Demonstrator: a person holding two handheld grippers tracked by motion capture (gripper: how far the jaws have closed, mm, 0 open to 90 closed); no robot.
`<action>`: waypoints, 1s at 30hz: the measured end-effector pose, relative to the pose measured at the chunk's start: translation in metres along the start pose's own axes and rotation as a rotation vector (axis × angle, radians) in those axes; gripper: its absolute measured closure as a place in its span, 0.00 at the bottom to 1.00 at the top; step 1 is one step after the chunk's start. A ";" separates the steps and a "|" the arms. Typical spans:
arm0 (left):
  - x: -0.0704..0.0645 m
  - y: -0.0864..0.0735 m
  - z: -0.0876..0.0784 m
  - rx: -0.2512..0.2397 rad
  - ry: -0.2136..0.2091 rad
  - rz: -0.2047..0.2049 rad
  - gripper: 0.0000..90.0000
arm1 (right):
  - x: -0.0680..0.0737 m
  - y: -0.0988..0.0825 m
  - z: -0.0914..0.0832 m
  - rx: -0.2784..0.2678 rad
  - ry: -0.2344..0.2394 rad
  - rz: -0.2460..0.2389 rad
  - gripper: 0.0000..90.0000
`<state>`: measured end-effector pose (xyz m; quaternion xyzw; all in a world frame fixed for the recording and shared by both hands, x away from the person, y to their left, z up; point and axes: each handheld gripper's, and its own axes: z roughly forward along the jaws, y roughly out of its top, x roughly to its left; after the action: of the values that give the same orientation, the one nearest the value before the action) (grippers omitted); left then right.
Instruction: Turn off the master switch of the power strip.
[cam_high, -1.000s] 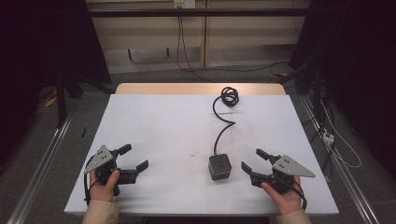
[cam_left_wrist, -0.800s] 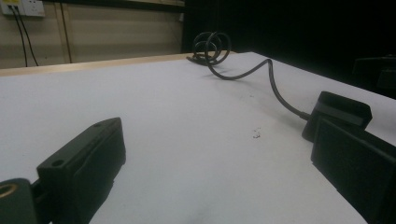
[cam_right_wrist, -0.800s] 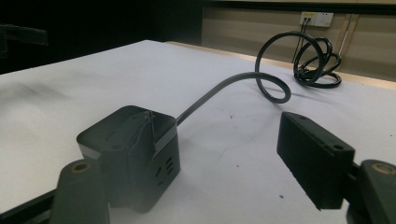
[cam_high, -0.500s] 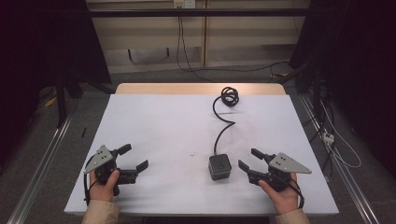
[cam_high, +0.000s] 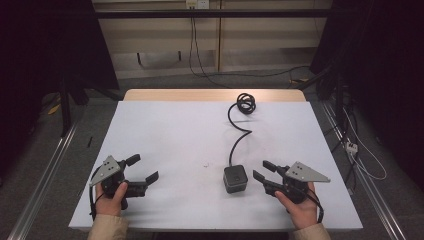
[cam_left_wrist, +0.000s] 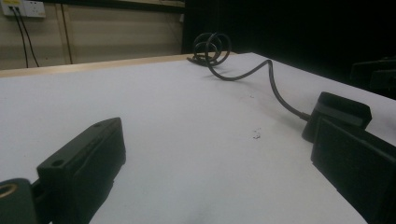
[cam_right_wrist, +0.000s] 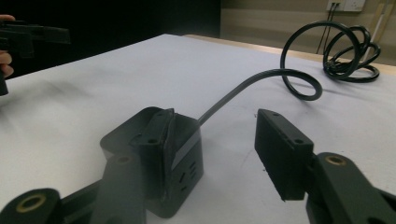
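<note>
Closing toward the black power cube (cam_high: 235, 178) at the worktop's (cam_high: 170, 130) near right, the right gripper (cam_high: 261, 174) has its fingers parted, not yet gripping; the left gripper (cam_high: 142, 167) waits open, near left.

Surface: I see a table (cam_high: 165, 130) with a white top; a bare wooden strip (cam_high: 200, 95) runs along its far edge.
Near right: I see a black cube-shaped socket block (cam_high: 235, 178) resting flat on the white top.
Cable: I follow a black cord (cam_high: 235, 137) from the block's far side, curving over the top towards the far edge.
Coil: I see the cord end in a loose coil (cam_high: 246, 103) lying near the wooden strip.
Debris: I note a small pale speck (cam_high: 205, 163) just left of the block.
</note>
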<state>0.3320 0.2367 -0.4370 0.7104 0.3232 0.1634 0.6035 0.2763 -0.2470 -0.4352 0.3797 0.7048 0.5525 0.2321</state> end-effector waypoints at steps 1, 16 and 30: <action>0.000 0.000 0.000 0.000 0.001 0.000 0.03 | 0.001 0.001 0.001 0.005 0.013 0.005 0.56; 0.000 0.000 0.001 0.007 0.001 0.006 0.03 | 0.003 0.005 0.006 0.023 0.052 0.027 0.66; -0.001 0.000 0.001 0.007 0.002 0.005 0.03 | 0.003 0.008 0.007 0.027 0.085 0.039 0.75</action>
<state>0.3321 0.2354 -0.4373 0.7129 0.3229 0.1646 0.6004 0.2819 -0.2390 -0.4297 0.3726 0.7140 0.5628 0.1860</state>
